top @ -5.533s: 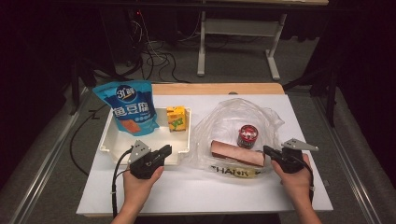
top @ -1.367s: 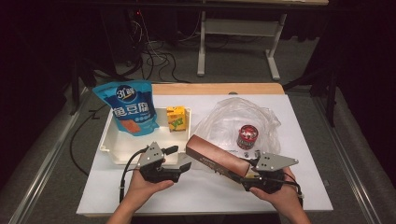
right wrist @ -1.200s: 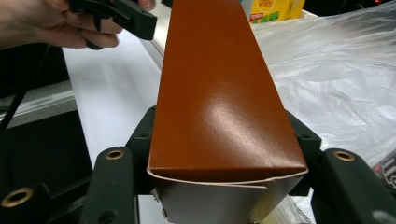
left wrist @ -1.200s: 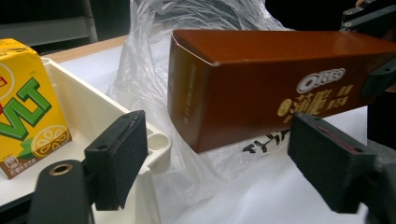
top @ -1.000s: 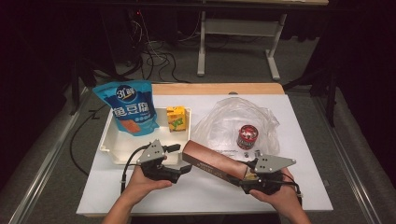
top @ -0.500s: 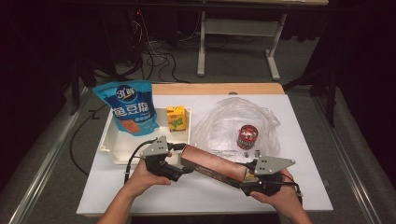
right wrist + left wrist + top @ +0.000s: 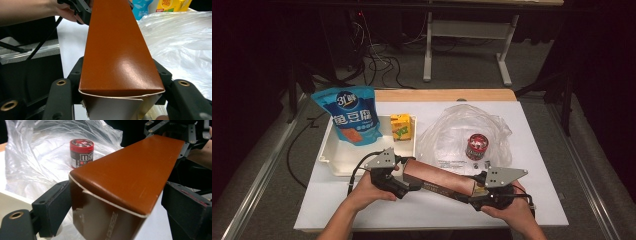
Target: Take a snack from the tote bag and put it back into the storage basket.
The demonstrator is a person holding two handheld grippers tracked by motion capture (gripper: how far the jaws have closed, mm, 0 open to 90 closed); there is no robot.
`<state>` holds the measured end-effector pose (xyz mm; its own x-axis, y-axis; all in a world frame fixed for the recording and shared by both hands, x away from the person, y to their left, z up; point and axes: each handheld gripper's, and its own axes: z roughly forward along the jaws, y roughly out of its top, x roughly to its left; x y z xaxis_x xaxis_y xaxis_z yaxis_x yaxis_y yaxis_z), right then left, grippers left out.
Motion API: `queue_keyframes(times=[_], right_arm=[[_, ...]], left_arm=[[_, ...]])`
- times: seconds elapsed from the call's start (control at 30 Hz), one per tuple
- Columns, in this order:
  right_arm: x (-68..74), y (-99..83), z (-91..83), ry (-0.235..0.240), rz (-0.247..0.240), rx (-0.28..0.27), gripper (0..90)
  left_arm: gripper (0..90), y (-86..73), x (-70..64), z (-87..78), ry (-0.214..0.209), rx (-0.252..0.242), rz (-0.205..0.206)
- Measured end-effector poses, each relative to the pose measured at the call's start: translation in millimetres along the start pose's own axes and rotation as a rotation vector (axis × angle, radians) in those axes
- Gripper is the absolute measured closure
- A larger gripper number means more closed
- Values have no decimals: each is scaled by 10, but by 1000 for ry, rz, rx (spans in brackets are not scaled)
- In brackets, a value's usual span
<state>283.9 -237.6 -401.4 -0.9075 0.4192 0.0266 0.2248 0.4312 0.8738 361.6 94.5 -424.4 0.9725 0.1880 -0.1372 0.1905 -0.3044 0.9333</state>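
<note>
- One table [image 7: 362, 200], white-topped.
- One clear plastic bag [image 7: 452, 130], crumpled, right of the tray.
- One white tray [image 7: 337, 160] holding one blue pouch [image 7: 349, 115] and one yellow carton [image 7: 401, 126].
- One brown box [image 7: 439, 179], long, held above the table's front between both grippers.
- Two grippers: left gripper [image 7: 404, 186] pinches the box's left end; right gripper [image 7: 476, 196] pinches its right end.
- One red candy jar [image 7: 476, 146] on the bag.
</note>
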Motion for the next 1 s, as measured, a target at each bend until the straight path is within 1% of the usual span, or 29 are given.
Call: queue_keyframes(times=[0.03, 0.07, 0.13, 0.17, 0.2, 0.27, 0.3, 0.37, 0.4, 0.43, 0.47, 0.53, 0.6, 0.73, 0.77, 0.83, 0.93, 1.0], right_arm=[[0, -1, 4, 3, -1, 1, 452], [-1, -4, 9, 9, -2, 1, 451], [-7, -8, 16, 17, -9, 6, 450], [-12, -13, 14, 19, -13, 8, 449], [-21, -16, 7, 28, -22, 5, 447], [-37, -12, -7, 41, -17, 0, 443], [-55, -13, -18, 52, -14, -4, 440], [-86, -23, -43, 64, -4, -15, 423], [-91, -28, -47, 49, 0, -17, 391], [-92, -34, -53, 15, 0, -16, 345], [-99, -40, -55, -4, 5, -20, 317], [-130, -57, -60, -10, 23, -7, 271], [-142, -78, -65, -9, 44, -10, 247], [-144, -80, -77, -20, 49, -15, 210], [-140, -79, -81, -33, 53, -16, 201], [-137, -91, -113, -72, 46, -23, 184], [-163, -107, -168, -87, 80, -40, 165], [-175, -114, -199, -98, 87, -55, 165]], left_arm=[[110, -3, -5, 4, -8, 2, 5], [134, -6, -13, 7, -18, 1, 14], [163, -10, -33, 8, -19, 6, 36], [177, -10, -33, 8, -19, 6, 36], [200, -17, -44, -7, -19, 0, 55], [231, -21, -71, -46, -20, -17, 78], [247, -20, -79, -62, -23, -23, 78], [297, -25, -103, -88, -43, -35, 82], [333, -26, -117, -95, -62, -35, 87], [377, -26, -138, -92, -80, -36, 92], [408, -24, -157, -90, -96, -32, 99], [456, -17, -182, -79, -131, -30, 104], [473, -8, -210, -65, -127, -26, 117], [478, 5, -229, -79, -120, -33, 118], [479, 5, -231, -92, -112, -35, 120], [480, 1, -216, -143, -94, -48, 106], [481, -6, -189, -234, -64, -71, 92], [480, -8, -175, -288, -48, -79, 87]])
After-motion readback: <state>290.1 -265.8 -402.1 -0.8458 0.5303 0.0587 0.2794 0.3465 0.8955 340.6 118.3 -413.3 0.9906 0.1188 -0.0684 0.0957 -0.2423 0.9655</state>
